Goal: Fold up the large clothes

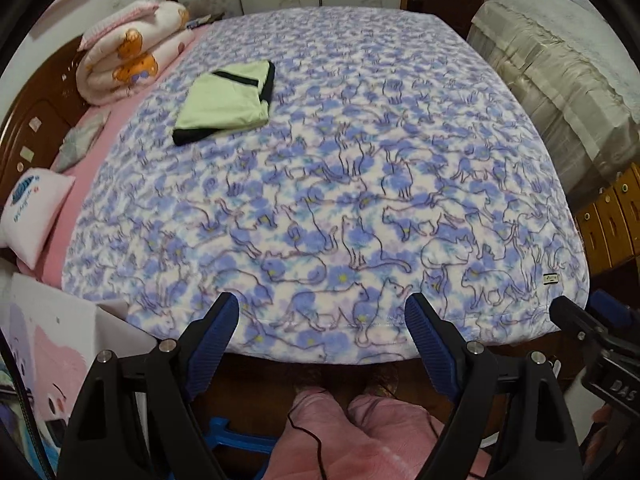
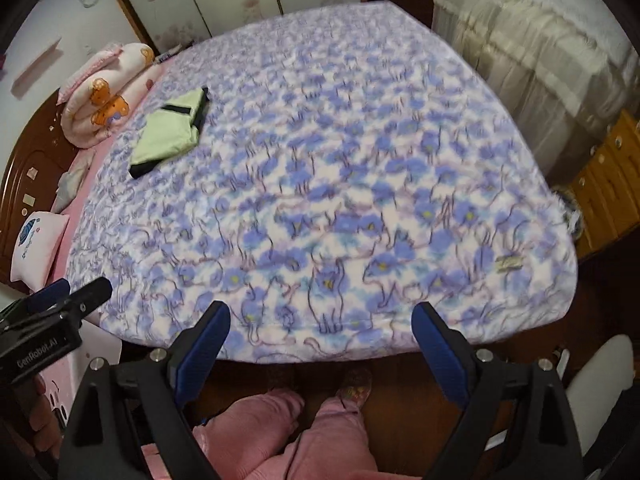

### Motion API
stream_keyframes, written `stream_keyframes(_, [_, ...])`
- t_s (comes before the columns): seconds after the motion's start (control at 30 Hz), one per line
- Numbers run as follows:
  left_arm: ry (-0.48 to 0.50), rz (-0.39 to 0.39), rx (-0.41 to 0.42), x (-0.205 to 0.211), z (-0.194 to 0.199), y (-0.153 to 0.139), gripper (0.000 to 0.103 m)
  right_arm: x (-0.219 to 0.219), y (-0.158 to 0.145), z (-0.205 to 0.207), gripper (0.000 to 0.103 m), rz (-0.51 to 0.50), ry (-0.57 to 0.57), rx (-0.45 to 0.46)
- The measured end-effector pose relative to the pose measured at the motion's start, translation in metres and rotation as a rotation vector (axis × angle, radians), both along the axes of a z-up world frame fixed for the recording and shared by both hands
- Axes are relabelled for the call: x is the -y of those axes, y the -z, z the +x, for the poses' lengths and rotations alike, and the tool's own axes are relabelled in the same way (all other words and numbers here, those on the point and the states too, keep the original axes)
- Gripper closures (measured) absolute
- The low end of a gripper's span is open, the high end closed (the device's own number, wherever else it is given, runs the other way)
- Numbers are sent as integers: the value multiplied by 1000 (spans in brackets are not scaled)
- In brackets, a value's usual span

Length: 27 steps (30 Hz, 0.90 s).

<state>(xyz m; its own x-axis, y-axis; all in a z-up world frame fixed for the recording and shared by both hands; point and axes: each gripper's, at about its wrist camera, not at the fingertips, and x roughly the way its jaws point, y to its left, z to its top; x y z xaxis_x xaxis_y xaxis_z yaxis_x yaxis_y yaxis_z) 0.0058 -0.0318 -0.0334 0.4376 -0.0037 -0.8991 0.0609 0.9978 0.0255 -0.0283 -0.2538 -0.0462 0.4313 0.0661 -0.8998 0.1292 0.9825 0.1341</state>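
A folded light-green garment with black trim point(image 1: 226, 100) point(image 2: 170, 132) lies flat on the far left part of the bed. The bed is covered by a blue-and-white cat-print blanket point(image 1: 360, 200) point(image 2: 340, 180). My left gripper point(image 1: 322, 304) hangs over the near edge of the bed, open, with nothing between its blue pads. My right gripper point(image 2: 322, 312) hovers beside it over the same edge, also open and empty. Each gripper shows at the edge of the other's view: the right gripper point(image 1: 580, 320) and the left gripper point(image 2: 80, 292). Both are well short of the garment.
A rolled pink quilt point(image 1: 128, 52) and a pink pillow point(image 1: 32, 212) lie by the wooden headboard point(image 1: 32, 120) on the left. Cloth-covered furniture point(image 1: 560, 80) and wooden drawers point(image 1: 612, 216) stand right of the bed. The person's legs in pink trousers point(image 1: 360, 432) are below.
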Motion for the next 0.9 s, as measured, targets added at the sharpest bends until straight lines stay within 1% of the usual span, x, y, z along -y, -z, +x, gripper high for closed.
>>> stream_keyframes(0.07, [-12,-13,18,-7,0,-8,15,-8,-7,0,10,52,-18,-37])
stream_keyframes(0.1, [-18,-27,34,-13,0,-11,14,-11,-10,-2,10,73,-19,-35])
stream_keyframes(0.13, [-21,-26,43,-15,1,-13,14,-16,-12,-4,10,65,-23,-20])
stream_keyframes(0.2, [-28,-19,62,-19,3,-18,14,-28,-19,-2,10,1,-28,4])
stream_keyframes(0.23, [-28,-22,66,-20,4,-21,13,-32,-23,-1,10,-15,-28,16])
stream_keyframes(0.3, [-14,-24,58,-19,5,-23,9,-41,-32,1,9,-44,-34,51])
stream_keyframes(0.37, [-8,0,85,-17,4,-26,8,-49,-37,5,3,-73,-55,67])
stream_keyframes(0.4, [-5,-3,95,-17,4,-28,8,-52,-38,6,0,-81,-62,74])
stream_keyframes(0.47, [-6,-5,112,-18,5,-31,7,-55,-37,9,0,-90,-72,72])
stream_keyframes(0.5, [-11,-5,119,-18,5,-32,3,-57,-37,11,0,-95,-74,71])
stream_keyframes(0.53, [-17,-9,126,-19,5,-34,1,-56,-36,13,0,-101,-73,68])
stream_keyframes(0.63, [-32,-13,142,-22,5,-37,1,-56,-35,15,0,-122,-58,47])
stream_keyframes(0.73, [-43,-32,129,-26,7,-36,1,-55,-37,15,0,-129,-43,45])
stream_keyframes(0.8, [-46,-54,123,-28,7,-34,1,-58,-37,16,0,-133,-56,44])
stream_keyframes(0.9, [-46,-54,121,-29,7,-33,1,-63,-34,18,0,-129,-76,36])
